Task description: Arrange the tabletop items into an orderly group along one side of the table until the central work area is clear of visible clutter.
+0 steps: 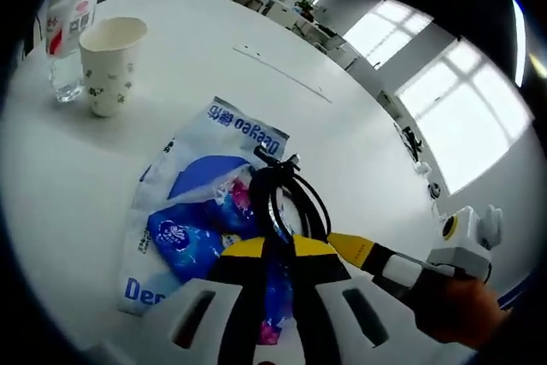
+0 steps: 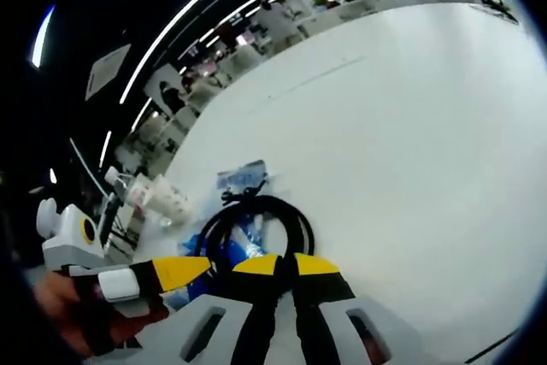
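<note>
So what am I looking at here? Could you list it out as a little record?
surface: white table
wrapper: blue and white plastic packet, lying flat
cable: black coiled cable on the packet
cup: white paper cup, upright
bottle: clear plastic bottle beside the cup
left gripper: jaws together at the cable
right gripper: jaws together by the cable
</note>
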A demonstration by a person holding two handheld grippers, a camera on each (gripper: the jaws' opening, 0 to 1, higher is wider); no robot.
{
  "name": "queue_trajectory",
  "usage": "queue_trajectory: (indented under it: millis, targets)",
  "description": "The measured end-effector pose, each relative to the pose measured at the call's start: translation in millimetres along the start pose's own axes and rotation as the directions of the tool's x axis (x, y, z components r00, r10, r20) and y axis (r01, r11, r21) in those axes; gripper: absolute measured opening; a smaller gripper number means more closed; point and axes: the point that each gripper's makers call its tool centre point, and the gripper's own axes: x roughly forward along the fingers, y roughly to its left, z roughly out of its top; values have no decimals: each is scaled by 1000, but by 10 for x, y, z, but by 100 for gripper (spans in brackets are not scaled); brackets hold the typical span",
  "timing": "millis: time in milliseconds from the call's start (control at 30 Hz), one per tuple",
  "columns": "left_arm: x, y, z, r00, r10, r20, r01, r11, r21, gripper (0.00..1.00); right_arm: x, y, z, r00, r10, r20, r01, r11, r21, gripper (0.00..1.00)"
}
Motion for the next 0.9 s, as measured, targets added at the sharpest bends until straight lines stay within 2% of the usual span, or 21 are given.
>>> queue_trajectory:
  millis: [400, 900]
  targets:
    - [-16, -209, 64, 999, -36, 10, 35, 999, 30, 4, -101, 37, 162, 998, 18, 53, -17, 1000, -13, 1]
    - [46, -483, 70, 997, -79, 0, 78, 993, 91, 4, -224, -185, 315, 995, 3, 103, -2, 1000, -11, 1]
